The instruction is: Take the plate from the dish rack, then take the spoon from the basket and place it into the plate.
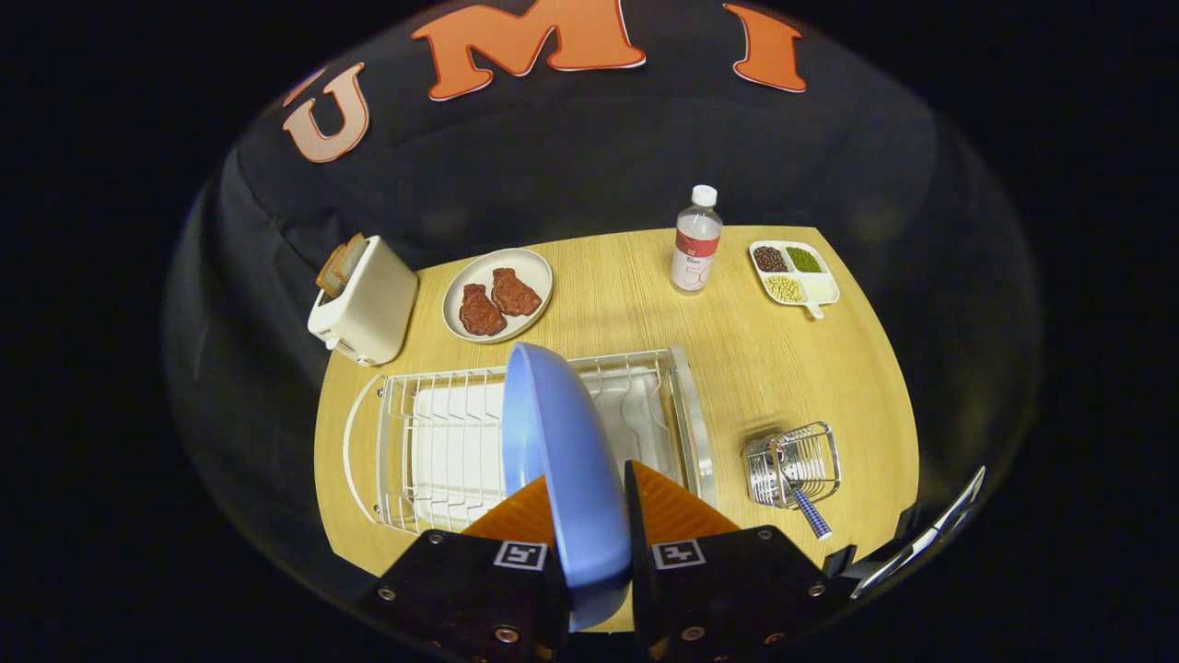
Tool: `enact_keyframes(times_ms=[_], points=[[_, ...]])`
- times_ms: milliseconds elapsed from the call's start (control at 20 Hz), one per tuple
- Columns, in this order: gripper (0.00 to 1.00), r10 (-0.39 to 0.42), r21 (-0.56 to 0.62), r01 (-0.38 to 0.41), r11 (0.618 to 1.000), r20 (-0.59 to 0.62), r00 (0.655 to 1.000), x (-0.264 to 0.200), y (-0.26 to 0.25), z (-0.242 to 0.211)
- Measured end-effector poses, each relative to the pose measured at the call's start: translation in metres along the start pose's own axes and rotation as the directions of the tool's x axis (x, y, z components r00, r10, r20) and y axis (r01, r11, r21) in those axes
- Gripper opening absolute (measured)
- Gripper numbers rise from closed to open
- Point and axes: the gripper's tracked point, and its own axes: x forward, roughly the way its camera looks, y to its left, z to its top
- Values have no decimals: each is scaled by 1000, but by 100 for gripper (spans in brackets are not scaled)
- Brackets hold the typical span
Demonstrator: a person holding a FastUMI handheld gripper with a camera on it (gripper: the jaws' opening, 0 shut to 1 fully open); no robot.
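Both jaws pinch my plate (pixel 562 460) on edge above the rack (pixel 433 442); spoon (pixel 801 502) waits at three o'clock in its basket (pixel 806 460).

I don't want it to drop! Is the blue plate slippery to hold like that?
Probably a bit: the blue plate looks smooth and glossy, and the gripper pinches just its rim. It seems stiff, so it shouldn't bend. Held on edge, it might swing or slip.
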Motion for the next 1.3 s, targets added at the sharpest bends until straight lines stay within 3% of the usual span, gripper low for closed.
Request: enact_keyframes(times_ms=[300, 700, 1000, 1200, 1300], points=[[27, 116, 19, -116, 993, -17, 993, -31, -10, -51], [27, 197, 32, -195, 980, -90, 976, -41, -34, -132], [27, 241, 29, -239, 971, -142, 960, -23, -49, -185], [27, 174, -23, -181, 983, -183, 968, 8, -64, -232], [27, 236, 42, -233, 972, -219, 947, 17, -51, -252]])
